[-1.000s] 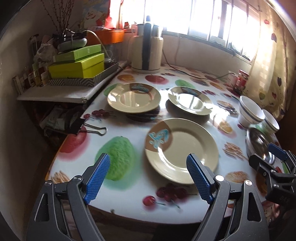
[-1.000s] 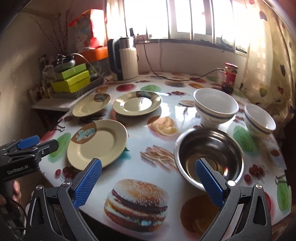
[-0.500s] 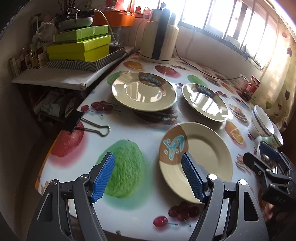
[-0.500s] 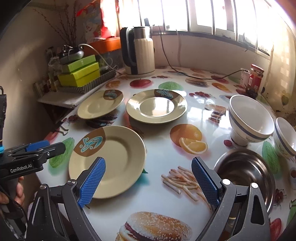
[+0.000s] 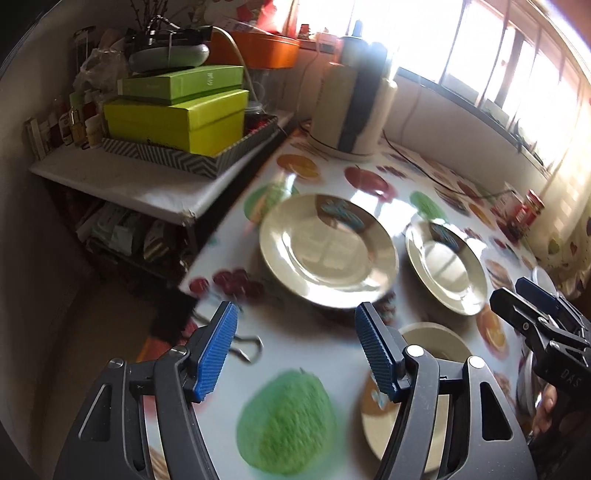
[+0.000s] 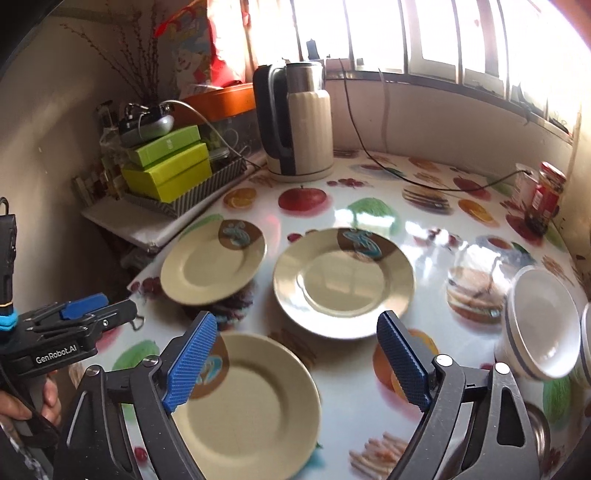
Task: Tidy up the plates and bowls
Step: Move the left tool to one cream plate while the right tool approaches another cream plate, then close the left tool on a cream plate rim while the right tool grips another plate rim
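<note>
Nothing stacked yet

I hold both grippers, left gripper [image 5: 295, 347] and right gripper [image 6: 297, 360], empty, fingers narrowing; three plates [image 6: 343, 282] lie apart, bowls [image 6: 541, 328] at three o'clock, apparently unsorted.

Strong daylight pours in through the windows [image 6: 443, 33], which blow out to white. Glare patches shine on the glossy table [image 6: 424, 229] and the plates [image 5: 325, 254]. The left wall [image 6: 44, 122] stays dim. Fisheye curving bends the edges, with dark corners. Motion blur smears the left view's foreground, and more lightly the near plate [image 6: 251, 402].
</note>
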`<state>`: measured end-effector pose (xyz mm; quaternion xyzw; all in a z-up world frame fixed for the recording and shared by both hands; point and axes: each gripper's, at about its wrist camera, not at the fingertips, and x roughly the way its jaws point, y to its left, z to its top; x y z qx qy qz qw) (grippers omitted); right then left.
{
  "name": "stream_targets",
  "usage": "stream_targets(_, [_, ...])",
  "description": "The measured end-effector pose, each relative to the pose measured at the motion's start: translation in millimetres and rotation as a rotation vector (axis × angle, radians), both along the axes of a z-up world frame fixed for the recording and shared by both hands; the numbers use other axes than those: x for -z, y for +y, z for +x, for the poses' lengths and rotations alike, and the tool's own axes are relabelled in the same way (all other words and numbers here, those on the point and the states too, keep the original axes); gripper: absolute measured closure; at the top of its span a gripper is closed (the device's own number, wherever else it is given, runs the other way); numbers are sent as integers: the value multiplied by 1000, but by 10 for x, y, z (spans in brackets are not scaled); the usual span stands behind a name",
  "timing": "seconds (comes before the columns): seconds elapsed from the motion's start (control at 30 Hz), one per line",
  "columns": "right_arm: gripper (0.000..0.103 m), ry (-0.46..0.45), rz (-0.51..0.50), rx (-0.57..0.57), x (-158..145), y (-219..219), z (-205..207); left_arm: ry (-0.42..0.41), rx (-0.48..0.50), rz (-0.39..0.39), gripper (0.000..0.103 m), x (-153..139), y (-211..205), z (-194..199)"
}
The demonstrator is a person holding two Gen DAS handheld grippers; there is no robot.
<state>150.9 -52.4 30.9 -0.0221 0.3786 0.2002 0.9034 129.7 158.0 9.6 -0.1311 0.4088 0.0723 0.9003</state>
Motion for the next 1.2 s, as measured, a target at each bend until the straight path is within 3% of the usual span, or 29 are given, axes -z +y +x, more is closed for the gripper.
stream_targets(0.17, [22,9,-21,-46,-11,206,281,23,-28,-44,39,61,209,227])
stream_targets(0.33, [31,98,5,-80,102,357,657,57,-32,-74,41,180,328,423])
stream_targets(0.4, [35,123,0,-90,160,404,762,68,-25,-101,53,237,377,513])
stream_targets(0.57, [40,181,27,-123,301,488,1019,81,-35,-112,53,309,428,643])
stream_targets(0.6, [45,185,29,-128,322,497,1062,83,-35,-123,53,326,441,670])
stream_targets(0.8, [59,244,55,-160,442,567,1260,99,-46,-140,55,409,497,746])
stream_targets(0.87, [59,263,63,-170,482,599,1308,111,-51,-155,63,444,516,767])
stream_targets(1.2, [66,299,117,-186,565,644,1402,115,-45,-178,65,499,524,800])
